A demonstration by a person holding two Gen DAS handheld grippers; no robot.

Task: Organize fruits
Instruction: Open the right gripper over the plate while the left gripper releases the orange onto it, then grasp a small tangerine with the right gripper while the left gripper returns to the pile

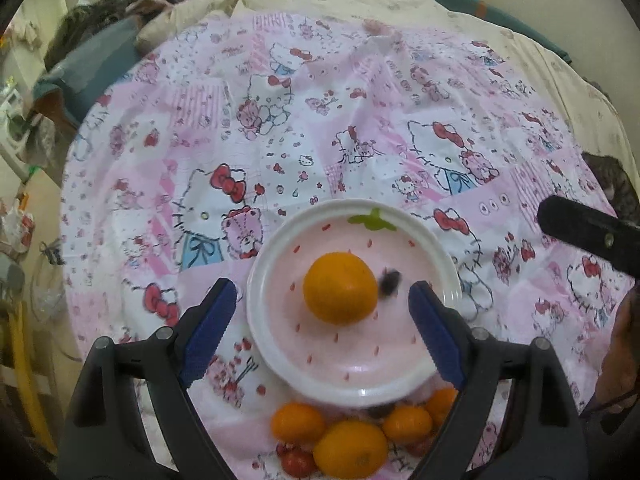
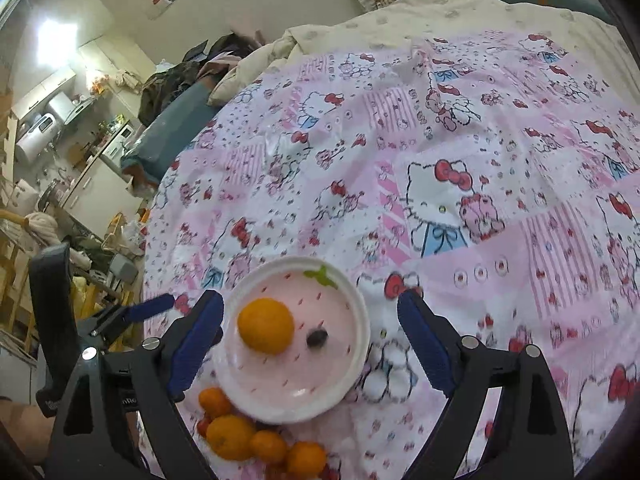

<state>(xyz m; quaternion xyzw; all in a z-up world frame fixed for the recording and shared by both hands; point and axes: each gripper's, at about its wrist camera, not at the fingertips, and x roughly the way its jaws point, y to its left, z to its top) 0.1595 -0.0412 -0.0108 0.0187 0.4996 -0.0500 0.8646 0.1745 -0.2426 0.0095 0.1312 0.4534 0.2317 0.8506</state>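
Observation:
A white-rimmed pink plate [image 1: 360,360] [image 2: 288,380] rests on the cartoon-cat cloth. On it lie one orange [image 1: 340,288] [image 2: 266,326] and a small dark fruit [image 1: 389,282] [image 2: 317,338], blurred in the left wrist view. My left gripper [image 1: 322,285] hangs open above the plate, nothing between its blue pads. My right gripper [image 2: 310,300] is also open over the plate's right half, holding nothing. Beside the plate's near rim lies a pile of oranges [image 1: 350,448] [image 2: 232,436] and small red fruits [image 1: 298,462].
The pink patterned cloth [image 1: 360,120] covers a bed with a cream quilt [image 2: 440,12] at the back. Cluttered shelves and furniture [image 2: 60,140] stand off the left edge. A hand [image 1: 624,360] and the other gripper's black body [image 1: 588,232] show at right.

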